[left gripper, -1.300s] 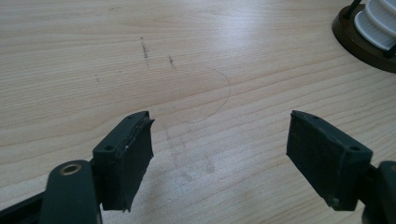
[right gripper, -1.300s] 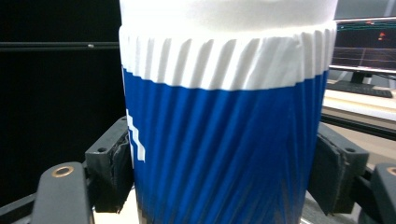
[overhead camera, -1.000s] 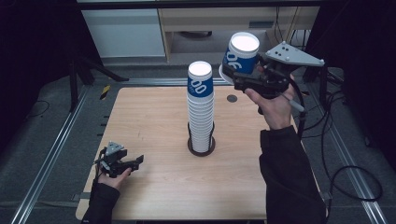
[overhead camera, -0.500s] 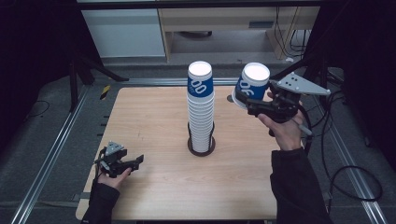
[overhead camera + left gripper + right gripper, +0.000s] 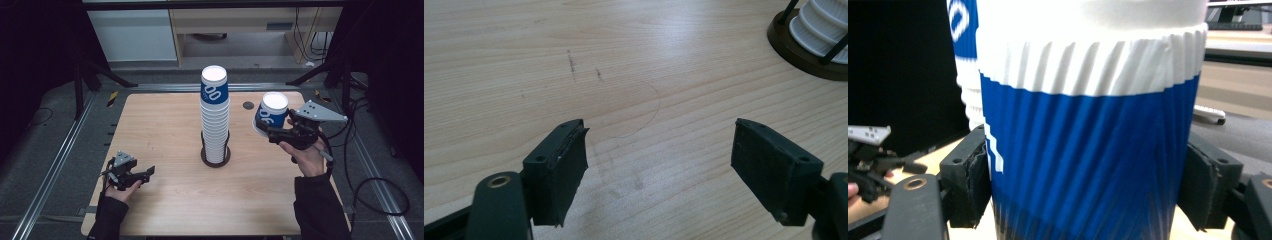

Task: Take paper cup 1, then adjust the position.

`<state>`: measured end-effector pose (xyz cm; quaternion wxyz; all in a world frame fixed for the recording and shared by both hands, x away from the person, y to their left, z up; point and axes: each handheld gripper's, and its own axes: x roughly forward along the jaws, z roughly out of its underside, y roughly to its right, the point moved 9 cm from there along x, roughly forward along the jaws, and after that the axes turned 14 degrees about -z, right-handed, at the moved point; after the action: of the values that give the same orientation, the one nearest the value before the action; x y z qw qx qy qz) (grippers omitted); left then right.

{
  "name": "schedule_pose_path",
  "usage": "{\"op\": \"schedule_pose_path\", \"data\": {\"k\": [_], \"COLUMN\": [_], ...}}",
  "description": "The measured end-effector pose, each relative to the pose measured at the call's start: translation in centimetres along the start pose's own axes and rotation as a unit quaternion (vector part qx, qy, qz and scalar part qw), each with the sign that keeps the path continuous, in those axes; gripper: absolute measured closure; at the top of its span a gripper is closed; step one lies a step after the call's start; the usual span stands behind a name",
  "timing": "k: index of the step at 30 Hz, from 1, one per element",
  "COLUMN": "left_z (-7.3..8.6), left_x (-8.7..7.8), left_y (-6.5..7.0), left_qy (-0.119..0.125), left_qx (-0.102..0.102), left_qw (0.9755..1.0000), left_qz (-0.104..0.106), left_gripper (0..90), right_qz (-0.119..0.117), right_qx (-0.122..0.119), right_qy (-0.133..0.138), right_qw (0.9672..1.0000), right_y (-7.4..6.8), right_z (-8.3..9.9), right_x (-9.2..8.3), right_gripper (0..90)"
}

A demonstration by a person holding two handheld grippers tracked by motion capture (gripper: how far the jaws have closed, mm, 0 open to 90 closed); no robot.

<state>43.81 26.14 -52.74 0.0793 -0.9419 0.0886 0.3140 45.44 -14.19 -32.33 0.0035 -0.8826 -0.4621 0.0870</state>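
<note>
Right of stack (image 5: pixel 215 117): right gripper (image 5: pixel 267 131) clamps inverted cup (image 5: pixel 270 113), axis near-upright.

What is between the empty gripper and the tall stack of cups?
Only bare wooden table lies between the left gripper and the cup stack, as the high view shows.

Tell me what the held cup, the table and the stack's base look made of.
Cup: likely paper, matt, with a rippled blue and white wall. Table: wood or wood-look laminate, pale, with printed-looking grain and faint scuffs. Base: dark brown ring, smooth, perhaps plastic or wood; I cannot tell which.
</note>
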Motion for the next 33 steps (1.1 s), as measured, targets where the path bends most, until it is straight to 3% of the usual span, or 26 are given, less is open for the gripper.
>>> {"op": "schedule_pose_path", "data": {"k": [9, 16, 24, 33], "left_z": [-0.3, -0.7, -1.3, -1.8], "left_x": [-0.4, -0.9, -1.7, -2.5], "left_y": [0.8, 1.1, 2.3, 3.7], "left_qy": [0.006, 0.012, 0.019, 0.023], "left_qx": [0.009, 0.009, 0.02, 0.04], "left_qw": [0.9999, 0.9997, 0.9987, 0.9963], "left_qz": [0.009, 0.02, 0.042, 0.072], "left_gripper": [21.4, 21.4, 21.4, 21.1], "right_qz": [-0.023, -0.045, -0.079, -0.12], "right_qx": [-0.004, -0.006, -0.01, -0.024], "right_qy": [-0.025, -0.061, -0.094, -0.132], "right_qw": [0.9994, 0.9971, 0.9924, 0.9837], "right_y": [-0.7, -1.5, -2.6, -4.0], "right_z": [2.1, 4.4, 6.9, 8.4], "right_x": [0.4, 0.8, 1.3, 2.4], "right_gripper": [21.9, 21.9, 21.9, 21.9]}}
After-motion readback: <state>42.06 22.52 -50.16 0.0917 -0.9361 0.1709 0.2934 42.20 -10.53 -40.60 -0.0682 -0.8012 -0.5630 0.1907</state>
